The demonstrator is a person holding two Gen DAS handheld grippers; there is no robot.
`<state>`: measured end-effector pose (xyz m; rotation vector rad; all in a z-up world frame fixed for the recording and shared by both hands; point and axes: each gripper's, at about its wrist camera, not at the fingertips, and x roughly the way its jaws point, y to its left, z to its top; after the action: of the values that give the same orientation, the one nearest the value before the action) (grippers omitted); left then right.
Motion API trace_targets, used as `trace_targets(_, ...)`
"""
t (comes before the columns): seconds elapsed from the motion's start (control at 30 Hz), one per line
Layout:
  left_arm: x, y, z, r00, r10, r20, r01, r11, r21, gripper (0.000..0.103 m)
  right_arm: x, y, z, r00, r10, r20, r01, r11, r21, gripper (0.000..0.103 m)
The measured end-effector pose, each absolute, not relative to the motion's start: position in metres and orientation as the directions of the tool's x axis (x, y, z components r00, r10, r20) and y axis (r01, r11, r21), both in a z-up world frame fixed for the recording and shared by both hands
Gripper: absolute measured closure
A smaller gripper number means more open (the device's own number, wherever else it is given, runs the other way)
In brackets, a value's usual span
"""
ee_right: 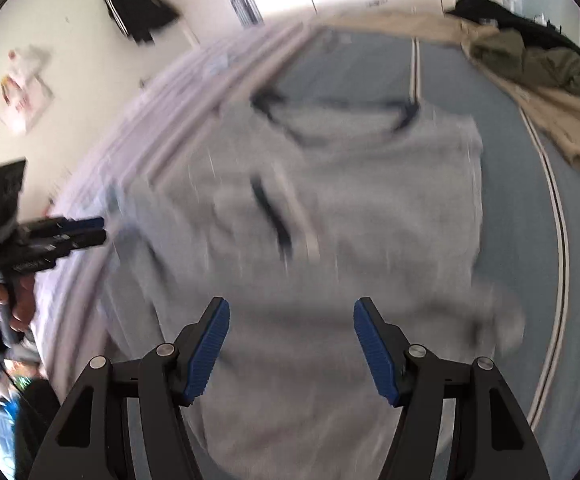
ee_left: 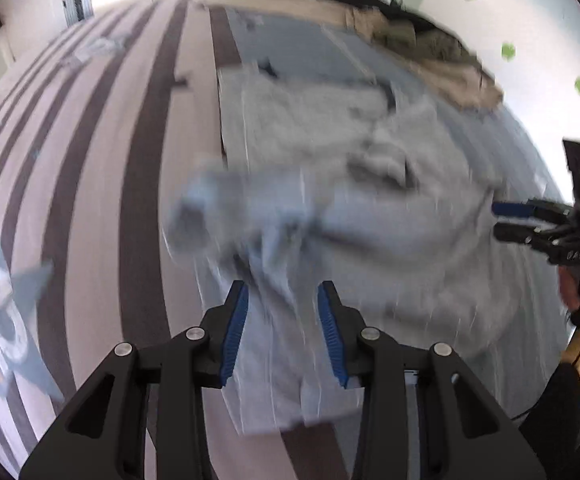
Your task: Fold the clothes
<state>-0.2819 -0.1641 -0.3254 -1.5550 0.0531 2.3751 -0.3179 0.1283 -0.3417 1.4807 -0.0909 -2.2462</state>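
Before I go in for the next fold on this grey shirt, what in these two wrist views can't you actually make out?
- Grey shirt: motion blur in both views smears its folds and edges.
- Shirt's near hem: hidden under the right gripper in the right wrist view.
- Left sleeve: a blurred bunch in the left wrist view; layering unclear.
- Clothes pile: cut off by the fisheye edge.

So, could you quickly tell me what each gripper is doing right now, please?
Left gripper: open, nothing between its fingers, above the grey garment.
Right gripper: open wide, holding nothing, over the same garment.
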Motion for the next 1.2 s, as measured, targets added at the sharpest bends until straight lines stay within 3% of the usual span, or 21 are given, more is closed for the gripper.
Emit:
trace_targets(0.27, -0.295, -0.155, -0.334, -0.395, 0.245, -0.886, -0.252, -0.956, -0.151, 0.07, -0.295, 0.154, -0.371, -0.299, -0.357, -0.885, 0.239, -0.926, 0.292, 0.042)
trace_targets(0.3, -0.298, -0.153, -0.336, -0.394, 0.243, -0.887, -0.259, -0.955, -0.146, 0.078, -0.295, 0.156, -0.372, -0.298, -0.358, -0.885, 0.228, -0.927, 0.298, 0.042)
trace_targets(0.33, -0.301, -0.151, -0.335, -0.404, 0.238, -0.883, -0.259, -0.956, -0.14, 0.098, -0.296, 0.158, -0.372, -0.295, -0.361, -0.885, 0.223, -0.926, 0.303, 0.042)
trace_targets(0.37, -0.303, -0.151, -0.334, -0.419, 0.232, -0.878, -0.255, -0.958, -0.132, 0.102, -0.297, 0.159, -0.372, -0.292, -0.364, -0.884, 0.219, -0.926, 0.309, 0.042)
trace_targets(0.7, -0.369, -0.147, -0.302, -0.459, 0.251, -0.852, -0.155, -0.967, -0.201, 0.102, -0.303, 0.167, -0.365, -0.325, -0.393, -0.86, 0.188, -0.918, 0.349, 0.042)
trace_targets(0.93, -0.428, -0.171, -0.309, -0.397, 0.295, -0.869, 0.034, -0.941, -0.336, 0.102, -0.317, 0.171, -0.358, -0.373, -0.385, -0.844, 0.149, -0.923, 0.355, 0.042)
trace_targets(1.07, -0.417, -0.17, -0.311, -0.38, 0.278, -0.882, 0.026, -0.95, -0.311, 0.091, -0.319, 0.17, -0.354, -0.379, -0.385, -0.842, 0.155, -0.923, 0.352, 0.042)
trace_targets(1.2, -0.378, -0.162, -0.295, -0.49, 0.214, -0.845, -0.077, -0.976, -0.202, 0.062, -0.332, 0.172, -0.355, -0.391, -0.369, -0.843, 0.155, -0.93, 0.334, 0.042)
